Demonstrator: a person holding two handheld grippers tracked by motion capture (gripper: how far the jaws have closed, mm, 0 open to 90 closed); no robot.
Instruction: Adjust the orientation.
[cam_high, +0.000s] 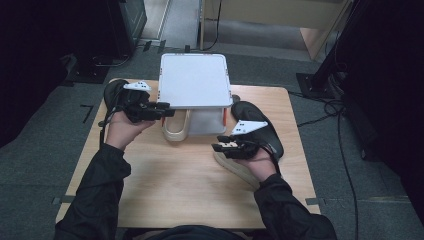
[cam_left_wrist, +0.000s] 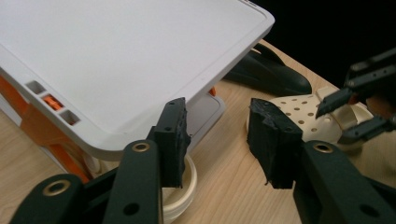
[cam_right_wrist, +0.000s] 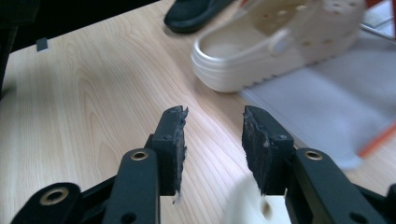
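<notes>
Both grippers hover above the table (cam_high: 165, 185) with jaws parted and nothing between them: the left gripper (cam_high: 169, 110) sits at the near left corner of the white rack (cam_high: 194, 80), and the right gripper (cam_high: 216, 145) is further right, above a cream clog (cam_high: 235, 166) near the person's right hand. A second cream clog (cam_high: 176, 129) lies under the rack's front edge, just beside the left gripper, and black shoes (cam_high: 260, 127) lie at both sides of the rack

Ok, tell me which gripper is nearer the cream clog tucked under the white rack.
Left. The left gripper is open right beside the cream clog under the white rack; the right gripper is open farther off.
</notes>
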